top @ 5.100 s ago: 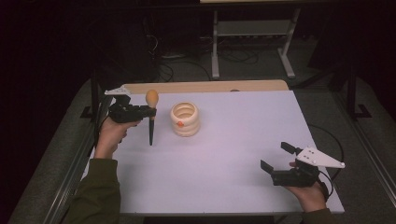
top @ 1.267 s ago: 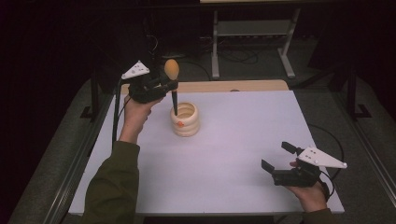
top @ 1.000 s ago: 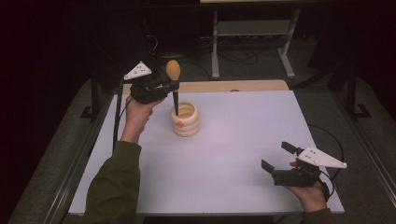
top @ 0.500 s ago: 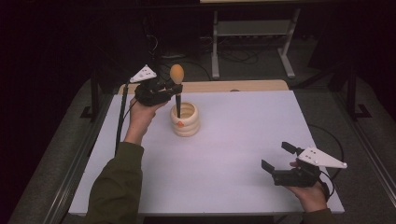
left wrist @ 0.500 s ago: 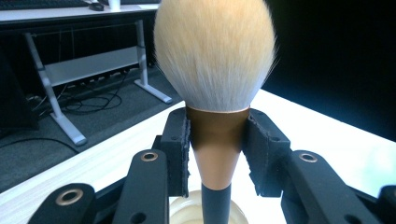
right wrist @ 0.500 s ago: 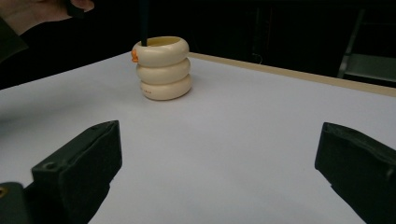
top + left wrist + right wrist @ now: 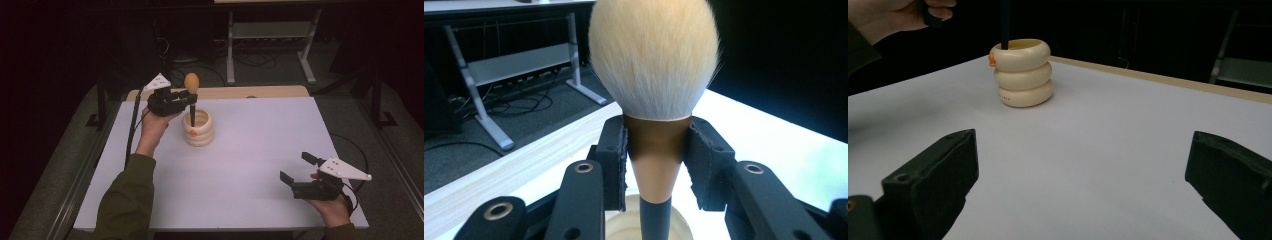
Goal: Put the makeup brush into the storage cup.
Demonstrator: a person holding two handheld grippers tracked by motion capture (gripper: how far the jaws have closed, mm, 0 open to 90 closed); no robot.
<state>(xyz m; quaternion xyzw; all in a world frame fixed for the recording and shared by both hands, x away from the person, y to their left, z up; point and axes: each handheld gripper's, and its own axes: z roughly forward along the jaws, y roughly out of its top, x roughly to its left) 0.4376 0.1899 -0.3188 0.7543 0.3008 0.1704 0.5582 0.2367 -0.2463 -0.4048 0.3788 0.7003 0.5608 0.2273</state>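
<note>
The left gripper [image 7: 186,98] is clamped on the copper ferrule of a makeup brush [image 7: 655,75], its two pads pressing the cone from either side in the left gripper view. The brush stands upright, cream bristles on top and the dark handle pointing straight down. In the high view the handle's lower end sits inside the mouth of the cream ribbed holder [image 7: 198,129], a cup shaped like three stacked rings with a small orange mark on its side, standing on the far left part of the white table [image 7: 260,150].

The step in hand looks like the placing of the brush into the holder: the handle is already in the opening, but the grip has not been let go. The next move probably calls for lowering the brush until its end rests on the bottom, then parting the jaws gently so that the brush leans against the rim without tipping the light cup.

The right gripper [image 7: 303,170] rests near the table's near right corner, well apart from the holder, its jaws spread wide with nothing between them.
</note>
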